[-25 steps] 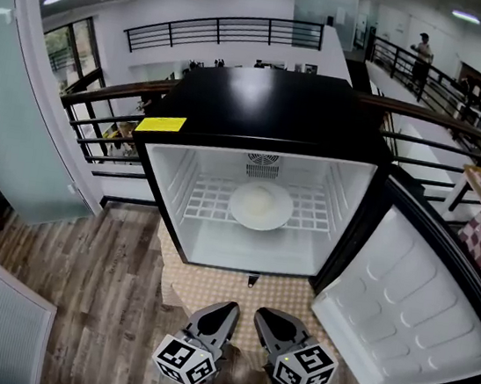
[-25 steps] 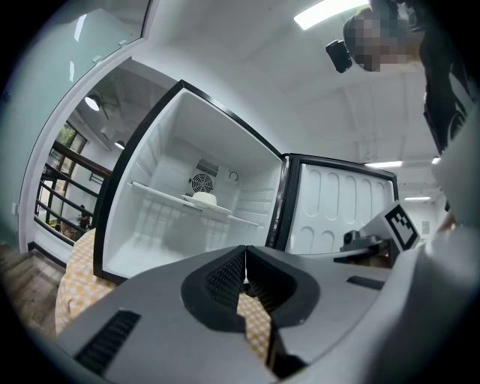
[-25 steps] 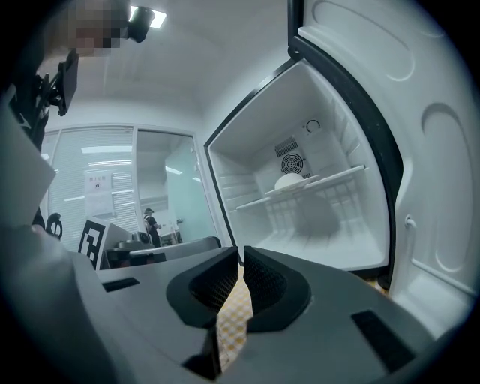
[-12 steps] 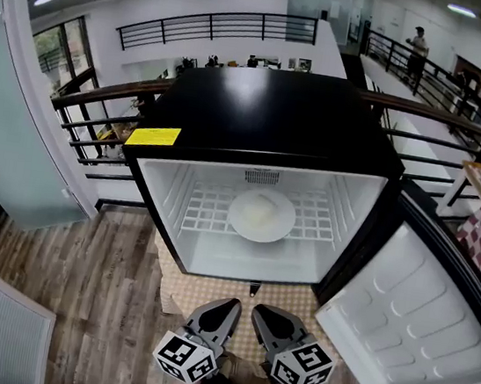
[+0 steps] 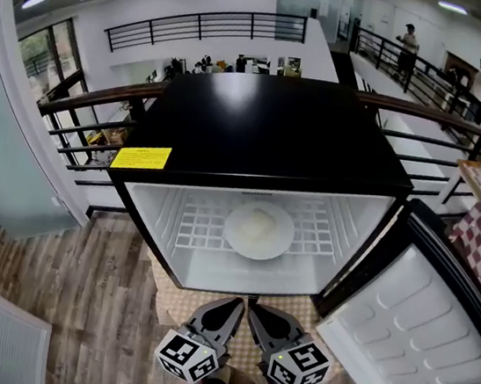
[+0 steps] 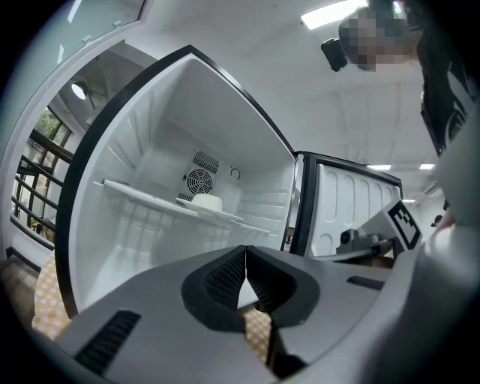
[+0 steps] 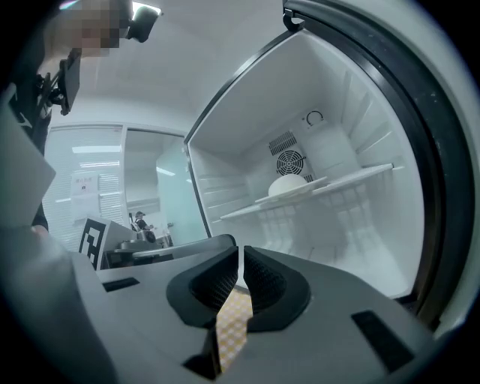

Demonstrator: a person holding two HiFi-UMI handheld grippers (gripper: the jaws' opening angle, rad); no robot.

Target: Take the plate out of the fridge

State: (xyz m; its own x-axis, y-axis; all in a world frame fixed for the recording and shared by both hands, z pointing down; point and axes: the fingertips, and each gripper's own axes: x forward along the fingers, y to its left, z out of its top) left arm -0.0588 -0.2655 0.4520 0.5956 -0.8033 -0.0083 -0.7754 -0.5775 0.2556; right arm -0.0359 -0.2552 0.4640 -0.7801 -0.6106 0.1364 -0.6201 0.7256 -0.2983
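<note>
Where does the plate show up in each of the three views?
Head view: plate at centre, on the wire shelf.
Left gripper view: plate left of centre.
Right gripper view: plate right of centre.
Shared landmark: the wire shelf beneath it.

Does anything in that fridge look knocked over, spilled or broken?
Nothing stands out. The plate sits flat on the wire shelf with a pale mound on it, nothing spilled, and the door stands wide open.

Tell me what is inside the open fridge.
A white plate bearing a pale mound sits on the wire shelf; nothing else shows. The plate hides the shelf's middle.
</note>
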